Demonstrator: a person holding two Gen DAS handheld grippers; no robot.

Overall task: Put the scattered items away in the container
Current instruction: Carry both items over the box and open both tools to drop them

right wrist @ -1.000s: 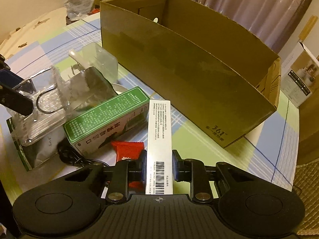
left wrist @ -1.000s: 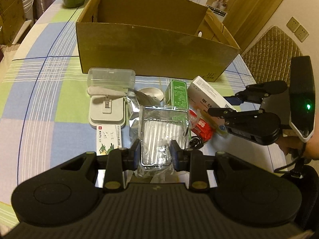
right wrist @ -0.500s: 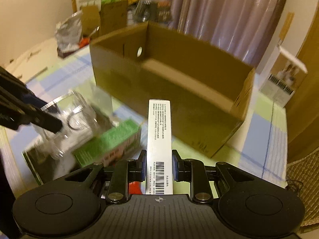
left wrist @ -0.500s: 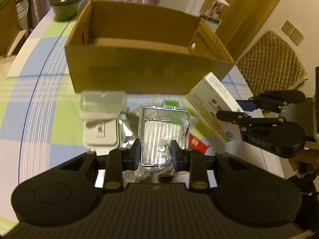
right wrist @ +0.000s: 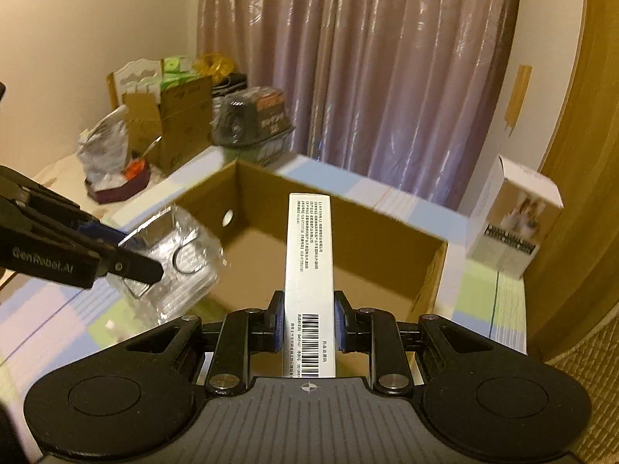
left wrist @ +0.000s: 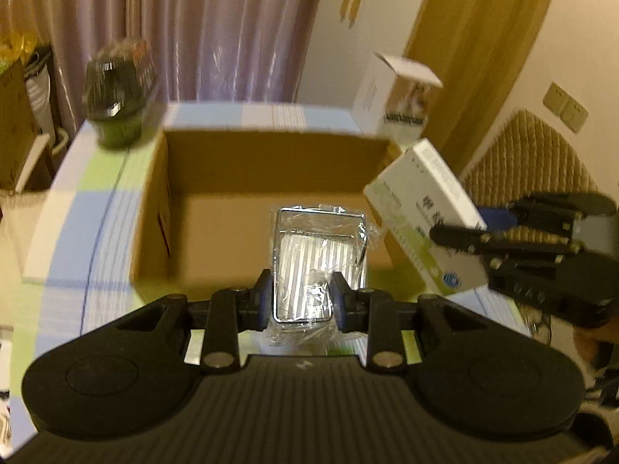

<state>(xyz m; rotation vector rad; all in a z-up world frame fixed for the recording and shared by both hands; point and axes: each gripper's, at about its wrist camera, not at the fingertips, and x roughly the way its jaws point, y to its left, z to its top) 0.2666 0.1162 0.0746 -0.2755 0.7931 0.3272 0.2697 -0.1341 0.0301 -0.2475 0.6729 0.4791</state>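
My left gripper (left wrist: 301, 297) is shut on a clear plastic packet with a metal frame inside (left wrist: 317, 255), held up over the near wall of the open cardboard box (left wrist: 154, 208). My right gripper (right wrist: 307, 323) is shut on a white medicine box with a barcode (right wrist: 307, 270), also lifted above the cardboard box (right wrist: 387, 247). In the left wrist view the right gripper (left wrist: 464, 228) and its white box (left wrist: 421, 216) hang at the box's right edge. In the right wrist view the left gripper (right wrist: 127, 259) holds the clear packet (right wrist: 174, 255) at the left. The box floor looks bare.
A checked tablecloth (left wrist: 93, 232) covers the table. A dark green lidded pot (left wrist: 114, 92) stands behind the box at left, a tall white carton (left wrist: 394, 100) behind it at right. A padded chair (left wrist: 534, 154) is at the right. More cartons and bags (right wrist: 154, 127) sit beyond the table.
Both grippers have risen from the table with their items and moved forward, from in front of the cardboard box to above its near wall. The other scattered items have dropped out of view.
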